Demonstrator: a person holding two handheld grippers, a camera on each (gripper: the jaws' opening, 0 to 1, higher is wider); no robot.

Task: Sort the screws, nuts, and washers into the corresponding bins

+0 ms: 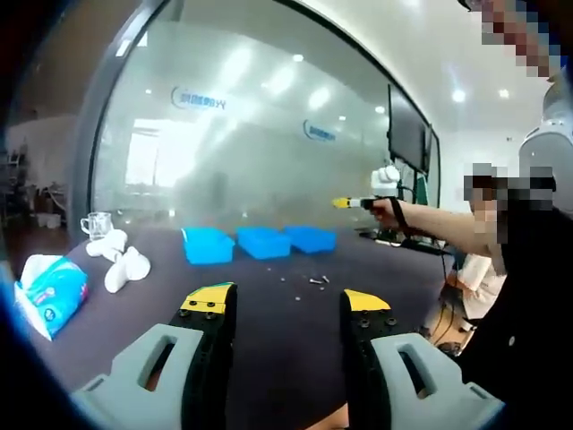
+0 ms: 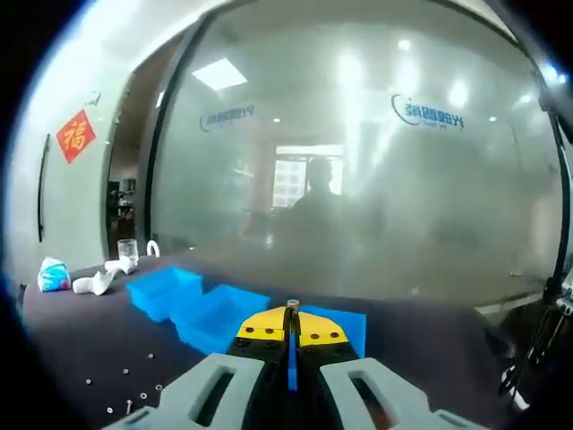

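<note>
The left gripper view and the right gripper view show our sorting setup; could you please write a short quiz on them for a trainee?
1. True or false: the left gripper is open, with nothing between its jaws.
2. How many blue bins stand in a row on the table? A) two B) three C) five
3. Short answer: what does the right gripper hold at its tips?

Key: 1. True. 2. B. 3. A small metal part; its jaws are closed on it, in front of the bins.
</note>
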